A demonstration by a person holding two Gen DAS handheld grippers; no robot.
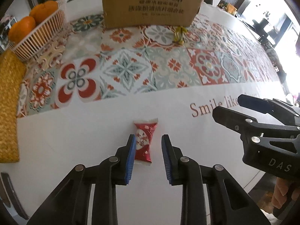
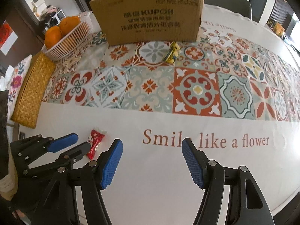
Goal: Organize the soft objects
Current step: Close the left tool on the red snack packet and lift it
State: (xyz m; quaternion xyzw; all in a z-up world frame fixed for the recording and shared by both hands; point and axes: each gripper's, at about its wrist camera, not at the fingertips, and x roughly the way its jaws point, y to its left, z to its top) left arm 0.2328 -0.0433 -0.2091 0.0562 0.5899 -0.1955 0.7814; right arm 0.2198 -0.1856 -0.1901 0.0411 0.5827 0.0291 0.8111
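A small red soft packet [image 1: 144,140] with a white flower print lies on the white tablecloth. My left gripper [image 1: 149,140] is open, its blue pads on either side of the packet, the left pad touching or nearly touching it. The packet [image 2: 95,142] and the left gripper [image 2: 75,140] also show in the right wrist view. My right gripper [image 2: 152,143] is open and empty, low over the "Smile like a flower" lettering [image 2: 206,140]; it shows at the right of the left wrist view [image 1: 226,106]. A small yellow soft object [image 2: 172,52] lies in front of the cardboard box [image 2: 150,13].
A white basket with oranges [image 2: 65,37] stands at the back left. A woven yellow mat [image 2: 31,90] lies along the left edge of the table. The patterned runner [image 2: 187,86] crosses the middle. The table's edge curves at the right [image 2: 292,178].
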